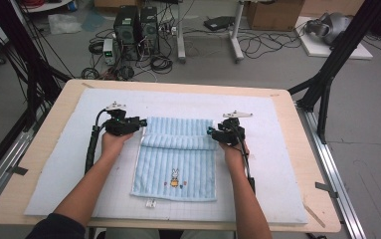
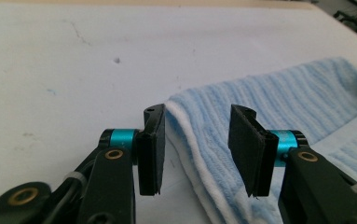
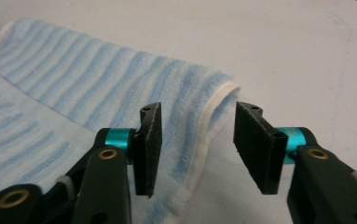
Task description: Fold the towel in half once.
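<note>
at the white mat (image 1: 53, 164), my left gripper (image 1: 137, 122) and right gripper (image 1: 213, 131) stand released beside the blue towel (image 1: 175, 169), whose far edge lies folded over. next move, i judge: regrip for another fold. the fold hides what's beneath.

Bright even light, soft focus, faint shadows

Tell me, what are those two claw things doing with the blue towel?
A person is folding the towel on the table with a gripper in each hand. Its far part is already folded over toward the person. The left gripper and right gripper sit at the fold's two ends, jaws open, gripping nothing.
</note>
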Demonstrator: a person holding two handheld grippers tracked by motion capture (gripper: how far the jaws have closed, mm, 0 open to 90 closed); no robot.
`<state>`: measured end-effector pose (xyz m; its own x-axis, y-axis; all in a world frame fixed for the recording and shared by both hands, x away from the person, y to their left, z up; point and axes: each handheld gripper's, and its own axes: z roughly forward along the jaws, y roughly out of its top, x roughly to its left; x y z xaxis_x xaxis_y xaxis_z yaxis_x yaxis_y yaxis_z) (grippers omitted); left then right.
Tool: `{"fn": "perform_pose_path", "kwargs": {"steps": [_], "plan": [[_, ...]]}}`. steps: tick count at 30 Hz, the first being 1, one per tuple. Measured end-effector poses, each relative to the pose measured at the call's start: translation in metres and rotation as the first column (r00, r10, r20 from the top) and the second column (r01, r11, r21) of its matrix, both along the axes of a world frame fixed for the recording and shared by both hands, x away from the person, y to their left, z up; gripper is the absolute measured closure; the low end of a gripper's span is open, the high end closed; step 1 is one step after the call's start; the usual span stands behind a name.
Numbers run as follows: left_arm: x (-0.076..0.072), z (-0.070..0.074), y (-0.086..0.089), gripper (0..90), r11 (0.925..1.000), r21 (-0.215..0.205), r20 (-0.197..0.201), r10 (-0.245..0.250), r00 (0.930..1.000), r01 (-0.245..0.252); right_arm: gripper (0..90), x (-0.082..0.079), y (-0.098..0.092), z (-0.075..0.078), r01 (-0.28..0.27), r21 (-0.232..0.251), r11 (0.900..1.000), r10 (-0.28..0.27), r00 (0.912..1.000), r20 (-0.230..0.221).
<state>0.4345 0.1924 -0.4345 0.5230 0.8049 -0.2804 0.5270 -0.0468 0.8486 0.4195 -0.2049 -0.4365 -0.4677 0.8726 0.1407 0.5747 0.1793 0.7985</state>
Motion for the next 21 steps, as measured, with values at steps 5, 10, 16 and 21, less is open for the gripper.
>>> {"fn": "perform_pose_path", "kwargs": {"steps": [5, 10, 16, 21], "plan": [[-0.009, 0.001, -0.002, 57.0, 0.9951, -0.016, 0.014, -0.098, 0.9951, 0.098, 45.5, -0.009, -0.009, 0.004, -0.021, 0.031, 0.999, 0.022, 0.9997, -0.006], [-0.014, -0.007, -0.013, 56.7, 0.9883, 0.047, -0.006, -0.145, 0.9894, 0.145, 41.6, -0.025, -0.015, 0.009, -0.061, 0.033, 0.998, 0.062, 0.9978, -0.024], [-0.019, -0.015, -0.028, 61.6, 0.9647, 0.172, -0.048, -0.194, 0.9798, 0.199, 42.1, -0.043, -0.024, 0.012, -0.075, 0.057, 0.996, 0.075, 0.9972, 0.005], [-0.024, -0.011, -0.032, 80.6, 0.9482, 0.236, -0.016, -0.215, 0.9766, 0.212, 48.4, -0.041, -0.035, 0.01, -0.048, 0.138, 0.989, 0.048, 0.9988, 0.004]]}}
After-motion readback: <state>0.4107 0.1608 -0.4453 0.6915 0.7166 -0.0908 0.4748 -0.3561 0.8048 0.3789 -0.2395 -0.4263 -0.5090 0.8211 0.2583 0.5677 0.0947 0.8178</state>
